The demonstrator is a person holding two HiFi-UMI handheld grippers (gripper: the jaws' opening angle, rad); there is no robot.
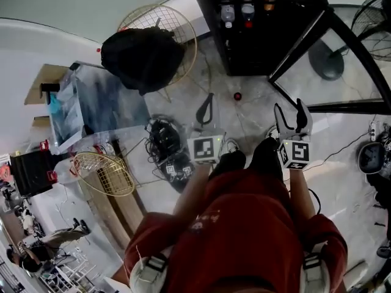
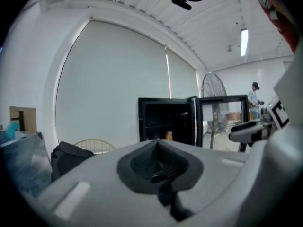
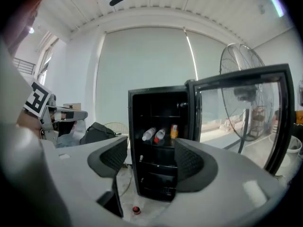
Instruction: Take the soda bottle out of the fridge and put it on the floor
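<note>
The black fridge (image 1: 256, 35) stands open ahead of me, its glass door (image 1: 342, 47) swung out to the right. On a shelf lie two clear bottles (image 3: 149, 134), one with a red label (image 3: 159, 135), beside an orange can (image 3: 174, 130). From the head view the red-labelled bottle (image 1: 247, 11) sits at the fridge's top edge. My left gripper (image 1: 209, 99) is shut and empty, held over the floor short of the fridge; its pads (image 2: 158, 162) are pressed together. My right gripper (image 1: 289, 108) is open and empty, with the shelf showing between its pads (image 3: 189, 162).
A small red cap (image 1: 237, 96) lies on the floor before the fridge. A black backpack (image 1: 143, 57) rests on a wire fan guard (image 1: 177, 23) at left. A pedestal fan (image 1: 327, 60) stands behind the door. Cables (image 1: 165, 148) lie near my feet. A person (image 2: 254, 96) stands far off.
</note>
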